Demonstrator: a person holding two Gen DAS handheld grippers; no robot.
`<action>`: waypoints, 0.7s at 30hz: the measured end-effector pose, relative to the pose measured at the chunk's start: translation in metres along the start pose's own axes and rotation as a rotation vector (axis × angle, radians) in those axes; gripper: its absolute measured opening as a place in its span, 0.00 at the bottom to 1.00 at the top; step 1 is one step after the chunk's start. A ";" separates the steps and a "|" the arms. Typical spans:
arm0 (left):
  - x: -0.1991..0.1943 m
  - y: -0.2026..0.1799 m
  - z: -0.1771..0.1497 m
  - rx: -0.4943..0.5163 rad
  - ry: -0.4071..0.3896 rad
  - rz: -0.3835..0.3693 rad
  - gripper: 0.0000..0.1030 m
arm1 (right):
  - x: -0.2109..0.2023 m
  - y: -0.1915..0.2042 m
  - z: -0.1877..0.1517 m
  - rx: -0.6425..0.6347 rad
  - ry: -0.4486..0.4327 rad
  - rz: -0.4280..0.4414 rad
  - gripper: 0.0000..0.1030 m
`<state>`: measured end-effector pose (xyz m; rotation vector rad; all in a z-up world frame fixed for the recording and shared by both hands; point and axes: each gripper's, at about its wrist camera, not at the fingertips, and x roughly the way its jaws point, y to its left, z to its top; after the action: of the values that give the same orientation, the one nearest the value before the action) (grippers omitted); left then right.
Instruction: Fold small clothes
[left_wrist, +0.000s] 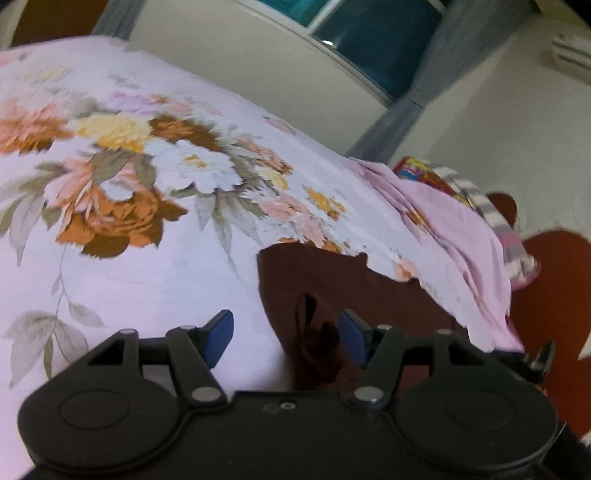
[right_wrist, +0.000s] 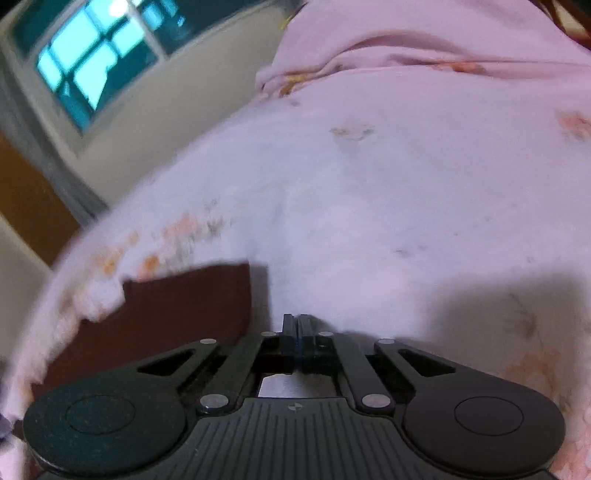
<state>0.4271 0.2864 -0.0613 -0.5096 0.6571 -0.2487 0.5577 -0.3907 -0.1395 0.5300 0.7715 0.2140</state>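
Note:
A dark brown garment (left_wrist: 332, 291) lies flat on the floral bedsheet (left_wrist: 129, 184). In the left wrist view my left gripper (left_wrist: 286, 334) is open, its blue pads (left_wrist: 221, 332) either side of the garment's near left edge, where a small fold stands up. In the right wrist view my right gripper (right_wrist: 297, 332) is shut, with nothing visible between its fingers. It hovers over bare sheet (right_wrist: 369, 203) just right of the brown garment (right_wrist: 177, 310), which lies to its left.
A bunched pink sheet (left_wrist: 461, 229) and colourful striped clothes (left_wrist: 491, 218) lie at the bed's far right. A red-brown floor (left_wrist: 554, 288) lies beyond. A wall with a window (right_wrist: 92, 62) runs behind the bed.

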 end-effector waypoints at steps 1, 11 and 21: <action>-0.001 -0.004 0.000 0.042 0.001 0.008 0.60 | -0.012 0.002 -0.001 -0.028 -0.034 -0.005 0.01; -0.001 -0.036 -0.007 0.397 0.012 -0.086 0.48 | -0.070 0.029 -0.048 -0.208 -0.068 0.104 0.01; -0.005 -0.071 0.000 0.377 -0.035 -0.208 0.03 | -0.072 0.027 -0.060 -0.155 -0.096 0.116 0.01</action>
<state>0.4191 0.2275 -0.0216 -0.2187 0.5067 -0.5466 0.4651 -0.3716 -0.1169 0.4354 0.6256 0.3505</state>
